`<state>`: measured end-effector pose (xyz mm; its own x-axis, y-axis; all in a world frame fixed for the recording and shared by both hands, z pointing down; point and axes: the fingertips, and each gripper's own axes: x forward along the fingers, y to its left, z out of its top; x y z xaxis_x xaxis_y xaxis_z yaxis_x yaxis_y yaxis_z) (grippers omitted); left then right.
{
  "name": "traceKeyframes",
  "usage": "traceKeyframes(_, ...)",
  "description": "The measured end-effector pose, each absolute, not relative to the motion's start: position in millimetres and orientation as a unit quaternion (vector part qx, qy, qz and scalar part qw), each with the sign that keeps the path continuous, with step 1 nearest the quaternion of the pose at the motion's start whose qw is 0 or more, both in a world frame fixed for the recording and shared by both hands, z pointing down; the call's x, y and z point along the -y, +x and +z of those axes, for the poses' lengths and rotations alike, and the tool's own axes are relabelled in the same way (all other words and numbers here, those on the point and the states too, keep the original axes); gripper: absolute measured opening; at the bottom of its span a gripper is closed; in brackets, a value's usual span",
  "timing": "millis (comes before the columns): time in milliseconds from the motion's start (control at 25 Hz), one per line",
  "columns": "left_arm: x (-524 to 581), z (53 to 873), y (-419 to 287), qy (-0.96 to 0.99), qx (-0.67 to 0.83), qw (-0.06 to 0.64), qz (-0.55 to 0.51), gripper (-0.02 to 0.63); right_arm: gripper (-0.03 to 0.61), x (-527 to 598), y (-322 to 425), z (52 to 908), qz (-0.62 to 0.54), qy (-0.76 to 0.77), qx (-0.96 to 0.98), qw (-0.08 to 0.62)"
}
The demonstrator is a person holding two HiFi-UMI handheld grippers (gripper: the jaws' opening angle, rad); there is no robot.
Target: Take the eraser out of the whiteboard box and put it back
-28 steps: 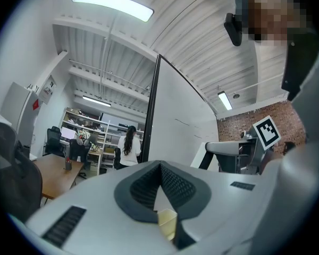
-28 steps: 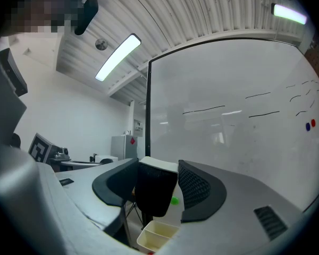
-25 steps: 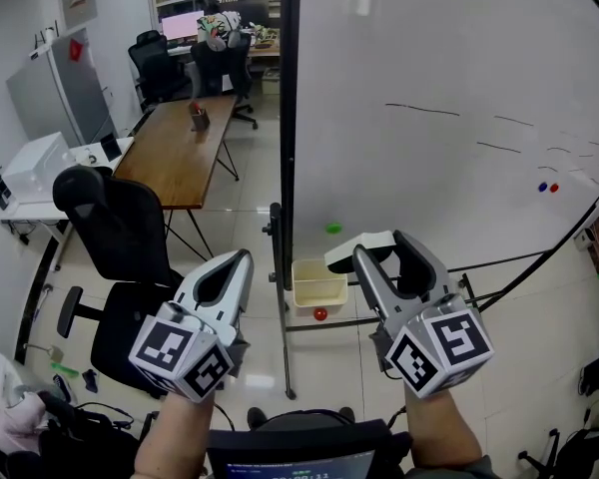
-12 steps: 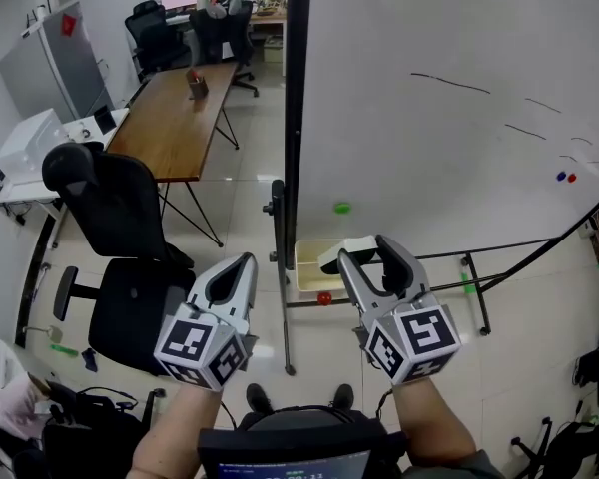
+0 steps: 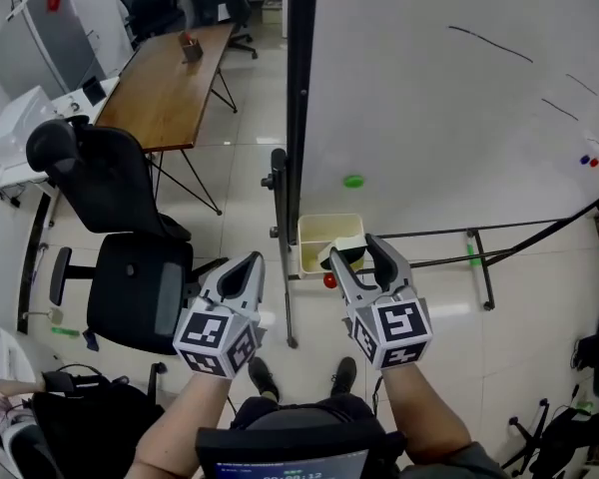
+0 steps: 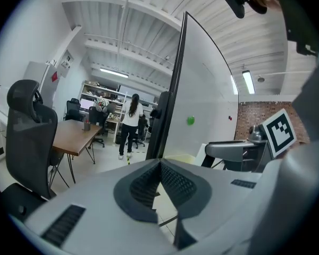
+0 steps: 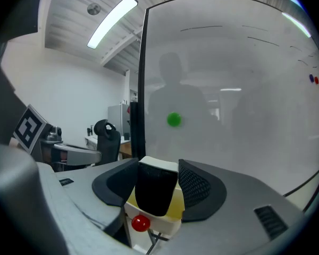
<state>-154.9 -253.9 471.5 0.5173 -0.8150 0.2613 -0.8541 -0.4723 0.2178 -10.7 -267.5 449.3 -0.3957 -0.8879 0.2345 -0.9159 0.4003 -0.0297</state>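
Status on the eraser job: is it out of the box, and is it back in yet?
Done: the eraser looks out of the box, clamped in the right gripper. In hand: it hangs right over the box's open top. Left: lower it in and open the jaws. The left gripper is shut and empty, off to the side.

No legible text, brand, number or sign is found. Black-and-white square marker patterns are carried on the left gripper (image 5: 250,263) and right gripper (image 5: 351,251), with no letters in them. Thin pen strokes on the whiteboard (image 5: 429,118) cannot be read. Print on the screen (image 5: 285,464) is too blurred.
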Motion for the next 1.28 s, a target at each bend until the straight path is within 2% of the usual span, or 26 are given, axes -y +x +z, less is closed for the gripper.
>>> traceKeyframes(320, 258.7, 499.0, -152.2, 0.857, 0.478, 0.174, 0.079, 0.031, 0.262, 274.8, -19.0, 497.7, 0.088, 0.542, 0.825, 0.135)
traceKeyframes(640, 262.8, 499.7, -152.5, 0.857, 0.478, 0.177, 0.071, 0.031, 0.264, 275.5, -29.0, 507.7, 0.067, 0.535, 0.826, 0.161)
traceKeyframes(1280, 258.2, 486.7, -153.1, 0.86, 0.478, 0.17, 0.065, 0.031, 0.264, 274.8, -30.5, 507.1, 0.069, 0.54, 0.823, 0.164)
